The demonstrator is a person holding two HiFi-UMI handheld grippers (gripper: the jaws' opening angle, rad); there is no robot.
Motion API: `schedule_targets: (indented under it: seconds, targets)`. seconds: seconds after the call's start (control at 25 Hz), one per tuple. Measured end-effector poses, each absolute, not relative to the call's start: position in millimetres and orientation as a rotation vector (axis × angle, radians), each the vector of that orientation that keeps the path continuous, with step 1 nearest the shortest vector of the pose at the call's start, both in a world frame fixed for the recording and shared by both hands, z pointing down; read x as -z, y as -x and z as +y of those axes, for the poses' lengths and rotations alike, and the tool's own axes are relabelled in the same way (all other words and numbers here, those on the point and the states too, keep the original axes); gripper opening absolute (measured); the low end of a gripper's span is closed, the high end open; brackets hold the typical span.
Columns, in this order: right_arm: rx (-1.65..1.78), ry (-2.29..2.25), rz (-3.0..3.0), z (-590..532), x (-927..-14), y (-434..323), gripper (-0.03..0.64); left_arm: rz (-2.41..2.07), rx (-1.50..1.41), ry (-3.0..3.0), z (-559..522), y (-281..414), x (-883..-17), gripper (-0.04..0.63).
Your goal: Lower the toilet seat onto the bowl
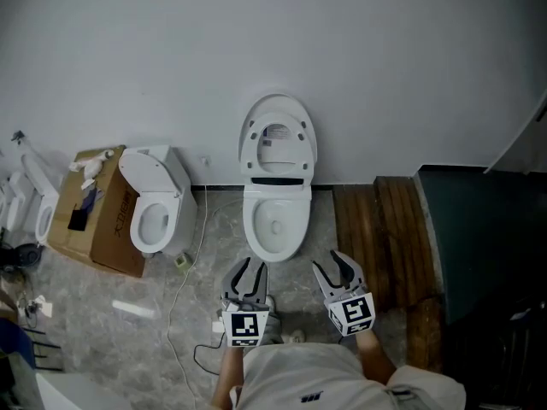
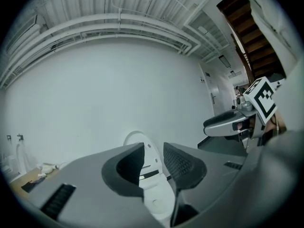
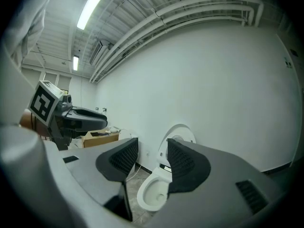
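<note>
At upper centre of the head view, the toilet seat [image 1: 277, 140] stands raised against the wall above the bowl [image 1: 274, 222]. The left gripper [image 1: 250, 268] and right gripper [image 1: 332, 265] sit lower centre, apart from the bowl's front, jaws drawn nearly together and empty. The seat's sticker [image 1: 275, 134] and the print on the cardboard box [image 1: 109, 220] are too small to read.

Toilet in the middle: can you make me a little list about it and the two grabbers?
toilet seat: up, leaning back toward the wall
bowl: uncovered, white
left gripper: in front of the bowl, jaws drawn close, holding nothing
right gripper: beside the left one, jaws drawn close, holding nothing
touching the seat: neither gripper
nearby: second toilet and cardboard box, to the left in the head view
</note>
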State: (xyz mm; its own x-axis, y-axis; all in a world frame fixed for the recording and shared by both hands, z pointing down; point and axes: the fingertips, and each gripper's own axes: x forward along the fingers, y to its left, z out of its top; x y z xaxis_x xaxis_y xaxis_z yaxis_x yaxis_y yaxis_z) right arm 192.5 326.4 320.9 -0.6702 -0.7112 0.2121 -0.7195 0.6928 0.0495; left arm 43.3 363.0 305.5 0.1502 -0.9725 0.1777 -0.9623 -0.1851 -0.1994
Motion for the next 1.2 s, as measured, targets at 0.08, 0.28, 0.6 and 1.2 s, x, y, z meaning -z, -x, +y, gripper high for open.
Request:
schedule_targets:
  seconds: [0.08, 0.28, 0.6, 1.2]
  targets:
    - [-0.059, -1.171, -2.677, 314.4, -320.6, -183.1, 0.198, 1.977, 0.405, 2.359, 350.6, -32.6, -305.5, 0.14]
    - [-0.056, -1.206, -2.654, 283.1, -321.2, -158.3, 0.198, 1.948, 0.391, 2.387, 316.3, -5.9, -305.6, 0.14]
    - [-0.06, -1.259, -2.617, 238.7, -323.8, -121.8, 0.198, 1.868, 0.391, 2.439, 262.2, 28.8, -306.0, 0.14]
    - [-0.074, -1.383, -2.535, 170.3, -328.5, -65.7, 0.198, 1.722, 0.373, 2.54, 179.5, 80.7, -315.2, 0.14]
